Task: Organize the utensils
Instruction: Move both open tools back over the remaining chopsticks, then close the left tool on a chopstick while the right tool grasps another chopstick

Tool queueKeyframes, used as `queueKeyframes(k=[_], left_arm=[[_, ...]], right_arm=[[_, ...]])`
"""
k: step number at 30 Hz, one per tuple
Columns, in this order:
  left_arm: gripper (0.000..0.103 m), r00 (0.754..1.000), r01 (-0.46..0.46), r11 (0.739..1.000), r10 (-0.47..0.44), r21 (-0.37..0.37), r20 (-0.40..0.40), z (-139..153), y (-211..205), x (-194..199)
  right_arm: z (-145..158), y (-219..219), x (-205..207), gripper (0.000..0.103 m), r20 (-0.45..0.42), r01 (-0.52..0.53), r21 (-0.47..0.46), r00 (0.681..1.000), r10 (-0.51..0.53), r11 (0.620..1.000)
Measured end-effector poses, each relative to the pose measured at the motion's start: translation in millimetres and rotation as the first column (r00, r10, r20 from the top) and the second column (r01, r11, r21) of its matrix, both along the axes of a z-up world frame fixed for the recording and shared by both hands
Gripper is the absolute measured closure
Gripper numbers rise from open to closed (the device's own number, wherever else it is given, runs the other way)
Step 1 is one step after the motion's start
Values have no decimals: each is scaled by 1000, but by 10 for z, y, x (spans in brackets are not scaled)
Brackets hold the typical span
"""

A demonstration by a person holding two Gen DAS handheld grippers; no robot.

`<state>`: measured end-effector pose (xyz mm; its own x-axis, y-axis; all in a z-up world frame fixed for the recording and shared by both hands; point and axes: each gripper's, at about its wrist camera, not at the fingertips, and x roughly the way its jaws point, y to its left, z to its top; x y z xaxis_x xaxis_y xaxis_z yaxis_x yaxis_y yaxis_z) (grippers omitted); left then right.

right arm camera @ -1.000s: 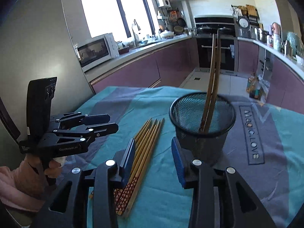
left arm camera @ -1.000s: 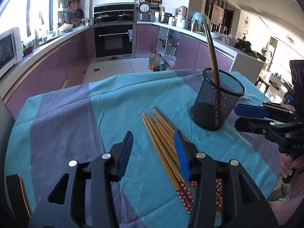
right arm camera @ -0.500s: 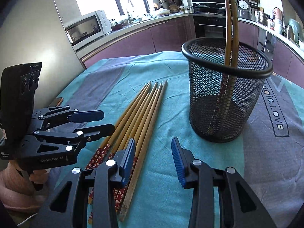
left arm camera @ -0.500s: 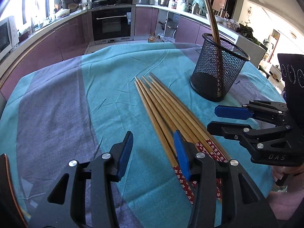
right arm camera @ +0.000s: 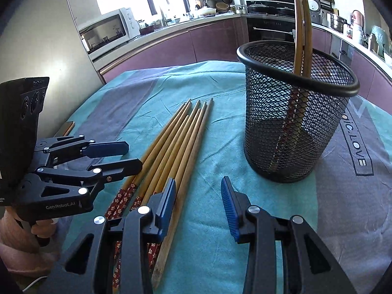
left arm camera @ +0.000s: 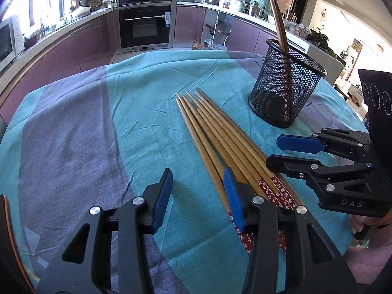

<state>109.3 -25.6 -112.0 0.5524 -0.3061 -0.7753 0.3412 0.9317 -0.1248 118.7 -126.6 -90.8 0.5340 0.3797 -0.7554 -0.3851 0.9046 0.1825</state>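
Several wooden chopsticks (left arm camera: 215, 132) with red flowered ends lie side by side on the teal and purple tablecloth (left arm camera: 73, 132); they also show in the right wrist view (right arm camera: 176, 144). A black mesh holder (left arm camera: 285, 85) stands upright to their right with two chopsticks (right arm camera: 300, 27) in it. My left gripper (left arm camera: 197, 191) is open and empty, low over the cloth at the bundle's left side near the flowered ends. My right gripper (right arm camera: 198, 201) is open and empty, just right of the bundle, in front of the holder (right arm camera: 296, 107).
A phone (right arm camera: 65, 128) lies at the table's left edge. Kitchen counters, an oven (left arm camera: 144, 28) and a microwave (right arm camera: 107, 31) stand beyond the table. The cloth carries printed lettering (right arm camera: 355, 144) to the right of the holder.
Both grippers have come down and closer to the flowered ends of the chopsticks. Both stay open. The chopsticks and holder have not moved.
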Motion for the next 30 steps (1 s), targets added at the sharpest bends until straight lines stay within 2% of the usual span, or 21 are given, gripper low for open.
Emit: queueKeyframes(k=[14,22,24,27,30], left_arm=[[61,1000,2,1000,-2,23,-13,-42,-24,76],[70,1000,-4,999,5,43,-25,-53,-99,258],[75,1000,-5,999,7,38,-30,-63,-105,285],[85,999,-7,1000,8,28,-36,-69,-137,303],[91,999,-14,1000,15,14,-40,-77,-168,306]], right_arm=[[-2,106,40,67,13,11,-84,1000,-10,996],[-8,192,190,71,22,21,-115,1000,-18,993],[-9,192,220,74,19,27,-105,1000,-25,994],[-13,166,236,86,10,29,-84,1000,-28,996],[-16,134,238,95,-1,36,-57,999,-36,998]])
